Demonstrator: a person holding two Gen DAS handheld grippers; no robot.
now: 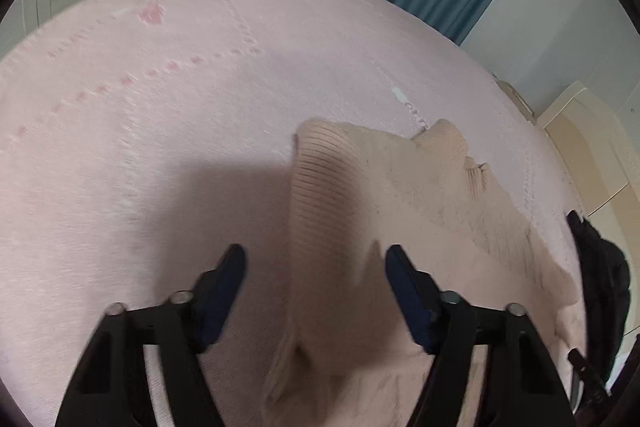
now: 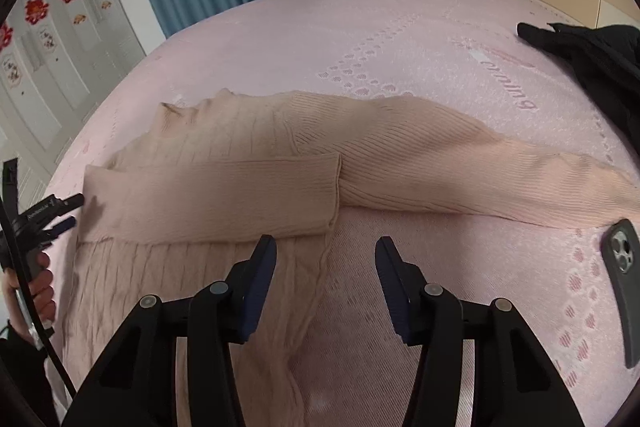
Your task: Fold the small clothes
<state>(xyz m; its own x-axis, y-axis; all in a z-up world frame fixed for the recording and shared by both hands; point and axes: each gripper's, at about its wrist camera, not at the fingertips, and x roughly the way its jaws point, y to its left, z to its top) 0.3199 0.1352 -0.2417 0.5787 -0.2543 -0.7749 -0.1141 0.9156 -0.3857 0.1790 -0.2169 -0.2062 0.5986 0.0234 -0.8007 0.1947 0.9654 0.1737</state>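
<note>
Left wrist view: the left gripper (image 1: 316, 259) hangs over the pink bedspread (image 1: 168, 115), jaws apart. A ridge of the peach knit sweater (image 1: 400, 187) lies between and below the fingers, but the pads do not press on it. The picture is blurred, so actual contact cannot be confirmed. A dark garment (image 1: 600, 267) lies at the bed's right edge.

Right wrist view: the right gripper (image 2: 326, 247) stands with jaws apart over the sweater's (image 2: 224, 155) side seam, clamped on nothing. One sleeve (image 2: 216, 195) is folded across the body; the other sleeve (image 2: 460, 167) is spread toward the right edge of the bedspread (image 2: 360, 35). A phone (image 2: 622, 279) lies near that cuff, and black clothing (image 2: 592, 55) occupies the far right corner.

Risk assessment: a shallow pinch on loose ribbed knit would likely slip or lift one layer only, undoing the folded sleeve. Dragging the spread sleeve could catch the phone.
</note>
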